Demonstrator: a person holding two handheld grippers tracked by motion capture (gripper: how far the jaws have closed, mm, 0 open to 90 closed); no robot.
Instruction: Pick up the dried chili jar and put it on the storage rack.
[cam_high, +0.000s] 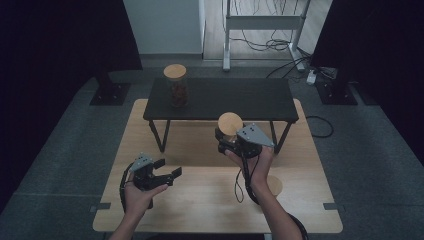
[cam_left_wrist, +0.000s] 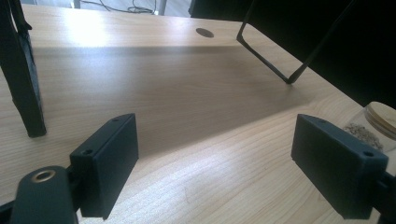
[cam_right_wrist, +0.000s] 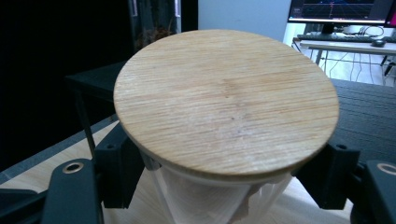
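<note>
Two jars on record: one with a wooden lid (cam_right_wrist: 226, 100) is clamped below its lid in your right gripper (cam_high: 239, 141), raised above the wooden table (cam_high: 210, 200); the second jar (cam_high: 176, 85) stands on the black shelf (cam_high: 240, 97). Your left gripper (cam_high: 160, 176) gapes wide, empty.

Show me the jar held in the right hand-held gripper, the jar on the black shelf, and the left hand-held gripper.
Held jar (cam_right_wrist: 226, 100): right gripper view, on its wooden lid.
Jar on the black shelf (cam_high: 175, 71): high view, on its wooden lid.
Left hand-held gripper (cam_high: 167, 170): high view, between its open fingertips.
</note>
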